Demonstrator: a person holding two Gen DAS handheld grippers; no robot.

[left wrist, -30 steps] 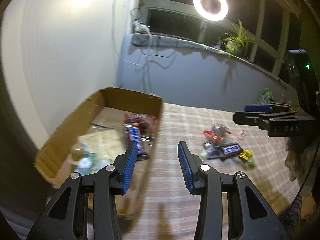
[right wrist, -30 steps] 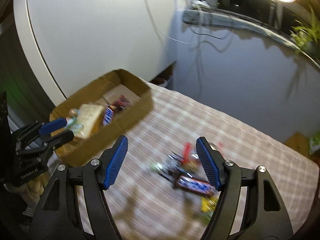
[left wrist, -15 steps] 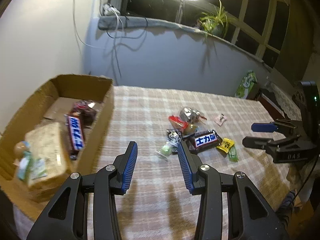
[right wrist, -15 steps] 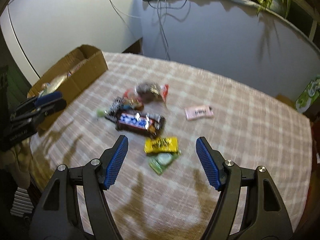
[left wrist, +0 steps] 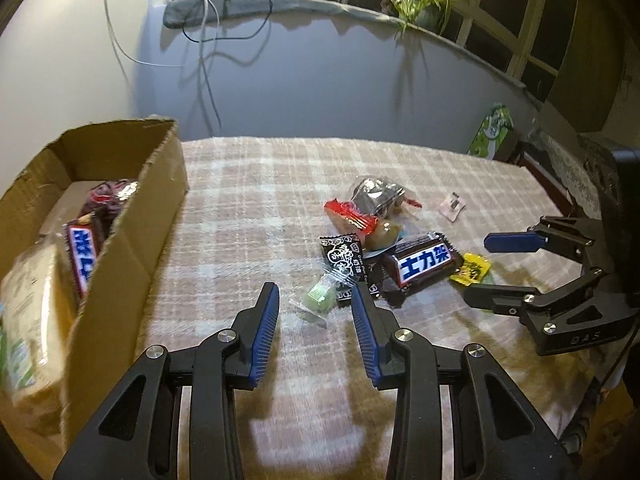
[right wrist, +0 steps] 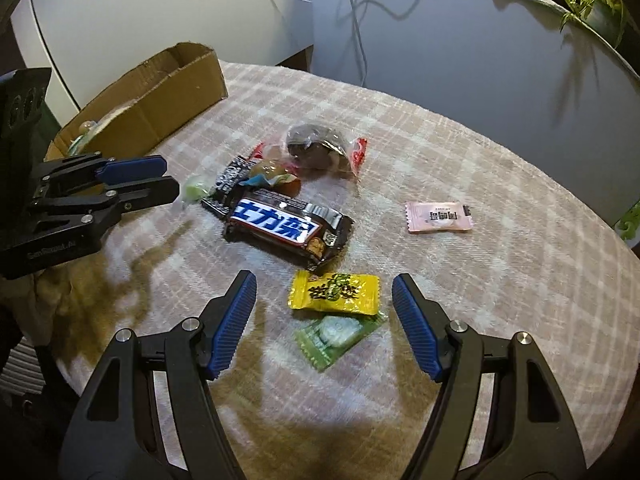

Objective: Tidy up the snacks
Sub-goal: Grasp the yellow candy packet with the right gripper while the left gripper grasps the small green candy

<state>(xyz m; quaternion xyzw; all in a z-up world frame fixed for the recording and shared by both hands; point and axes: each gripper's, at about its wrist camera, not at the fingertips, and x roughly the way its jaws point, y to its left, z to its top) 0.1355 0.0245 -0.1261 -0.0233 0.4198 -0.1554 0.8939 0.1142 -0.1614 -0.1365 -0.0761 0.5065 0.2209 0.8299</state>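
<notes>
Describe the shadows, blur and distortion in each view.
Left wrist view: fisheye bends the windowsill; the cardboard box smears near the left edge; hard gripper shadows fall on the checked cloth. Right wrist view: sharp snacks, long shadow under the left gripper.

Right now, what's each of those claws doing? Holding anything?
Left gripper: open, empty, jaws just narrowed, green candy ahead.
Right gripper: open wide, empty, over the yellow candy.
</notes>
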